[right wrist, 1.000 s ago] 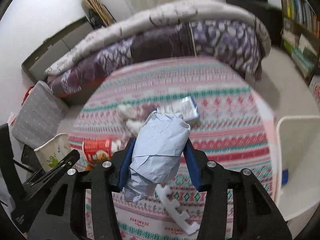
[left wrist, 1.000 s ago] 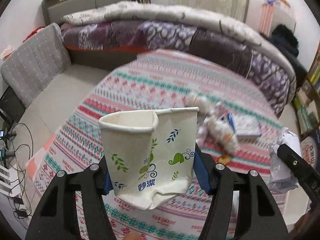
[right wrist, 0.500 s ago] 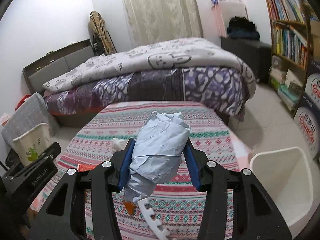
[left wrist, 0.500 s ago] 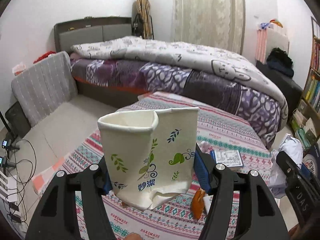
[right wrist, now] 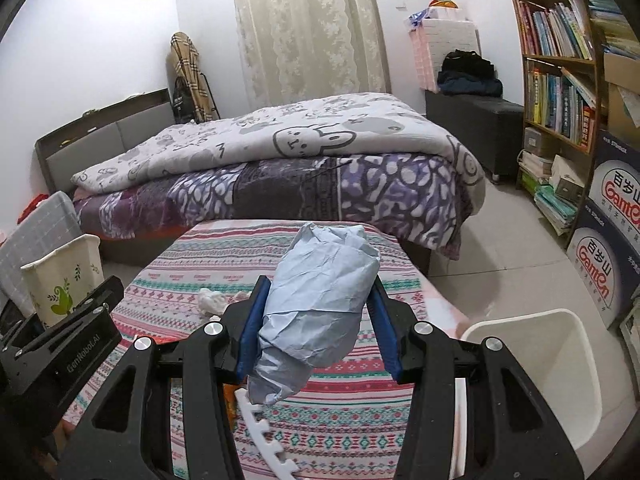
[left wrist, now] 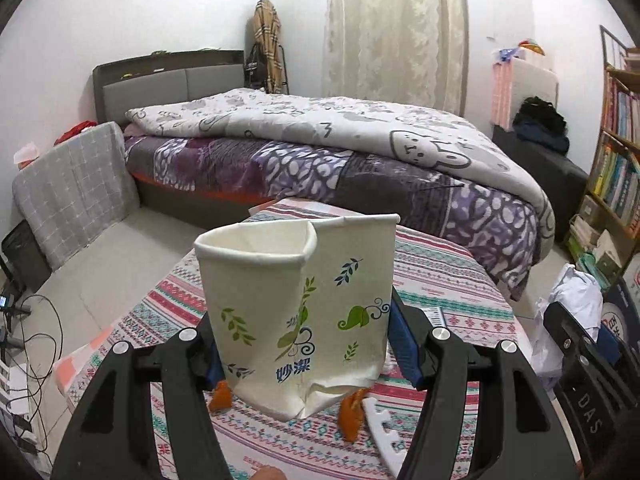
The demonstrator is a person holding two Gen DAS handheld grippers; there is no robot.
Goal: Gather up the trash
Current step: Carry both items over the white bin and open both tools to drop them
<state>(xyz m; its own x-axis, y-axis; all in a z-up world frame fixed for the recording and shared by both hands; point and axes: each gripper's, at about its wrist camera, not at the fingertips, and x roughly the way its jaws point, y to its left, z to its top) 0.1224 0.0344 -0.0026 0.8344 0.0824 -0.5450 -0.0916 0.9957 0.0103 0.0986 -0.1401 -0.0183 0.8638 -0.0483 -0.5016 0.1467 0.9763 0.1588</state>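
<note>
Trash in both claws: crushed paper cup [left wrist: 296, 312] with green leaf print pinched between the blue pads of the left gripper [left wrist: 304, 340], rim up and dented on one side, base crumpled. Crumpled pale blue paper wad [right wrist: 320, 312] clamped in the right gripper [right wrist: 316, 332], poking up past the pads. Both held above the striped patterned mat [right wrist: 352, 432]. Down on the mat: orange scraps [left wrist: 350, 414] just under the cup, white toothed foam strip [right wrist: 264, 436] beside them, white tissue clump [right wrist: 210, 302] farther off. White bin [right wrist: 548, 372] standing at the mat's right edge, mouth open. Beyond, bed [right wrist: 280, 160] under a cartoon quilt, bookshelf [right wrist: 560, 80] along the right wall.
</note>
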